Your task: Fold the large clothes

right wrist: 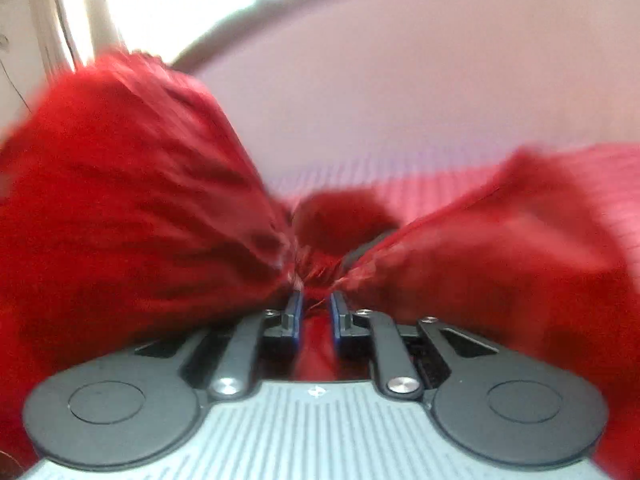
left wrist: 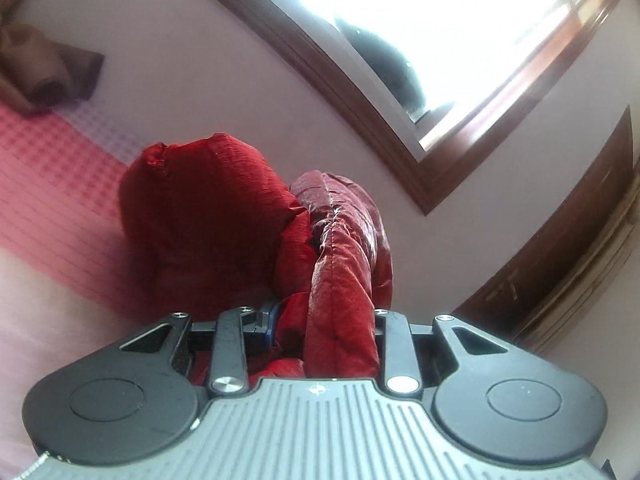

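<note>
I'm gripping the red jacket (right wrist: 120, 184) in both claws (left wrist: 320, 320) (right wrist: 316, 304), lifting it over the bed (left wrist: 52, 184); no folds showing yet.

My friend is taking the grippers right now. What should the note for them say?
Left gripper: shut on a thick fold of the red garment, held up above the bed.
Right gripper: shut on a bunched bit of the same garment, cloth spreading to both sides.
Done: both ends gripped and lifted.
Left: no neat fold shows yet; probably lay it flat on the bed, then fold. The right view is blurred, so check the grip there.
</note>
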The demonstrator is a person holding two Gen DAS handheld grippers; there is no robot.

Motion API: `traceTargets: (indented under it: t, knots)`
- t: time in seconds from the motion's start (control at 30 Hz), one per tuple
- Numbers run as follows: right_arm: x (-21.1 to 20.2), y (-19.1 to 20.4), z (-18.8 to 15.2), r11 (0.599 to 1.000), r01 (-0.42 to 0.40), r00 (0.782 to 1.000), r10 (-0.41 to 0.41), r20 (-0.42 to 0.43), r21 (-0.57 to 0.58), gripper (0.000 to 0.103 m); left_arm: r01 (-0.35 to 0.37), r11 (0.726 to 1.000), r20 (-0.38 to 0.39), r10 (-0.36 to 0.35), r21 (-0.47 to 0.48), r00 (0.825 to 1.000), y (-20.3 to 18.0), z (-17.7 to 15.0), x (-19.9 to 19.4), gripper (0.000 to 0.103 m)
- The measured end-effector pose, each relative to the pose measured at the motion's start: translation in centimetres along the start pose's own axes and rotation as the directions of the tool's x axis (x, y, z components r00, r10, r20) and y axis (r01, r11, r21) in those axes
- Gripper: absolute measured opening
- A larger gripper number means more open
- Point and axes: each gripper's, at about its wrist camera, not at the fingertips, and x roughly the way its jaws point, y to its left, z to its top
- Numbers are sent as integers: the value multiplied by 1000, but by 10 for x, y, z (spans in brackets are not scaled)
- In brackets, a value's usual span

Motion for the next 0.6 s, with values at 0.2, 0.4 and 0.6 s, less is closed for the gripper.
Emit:
traceTargets:
  t: [0.2,0.4,0.6]
  knots:
    - [-47,-59,-14,999,37,999,-37,13,26,16,-18,999,-8,18,47,1000,-31,-11,24,32]
    - [-33,-100,-29,954,-86,996,85,16,288,15,-35,987,-34,41,157,999,-82,-30,65,32]
    - [-29,-130,-37,878,-193,979,201,30,438,15,-39,957,-59,59,288,997,-117,-61,117,38]
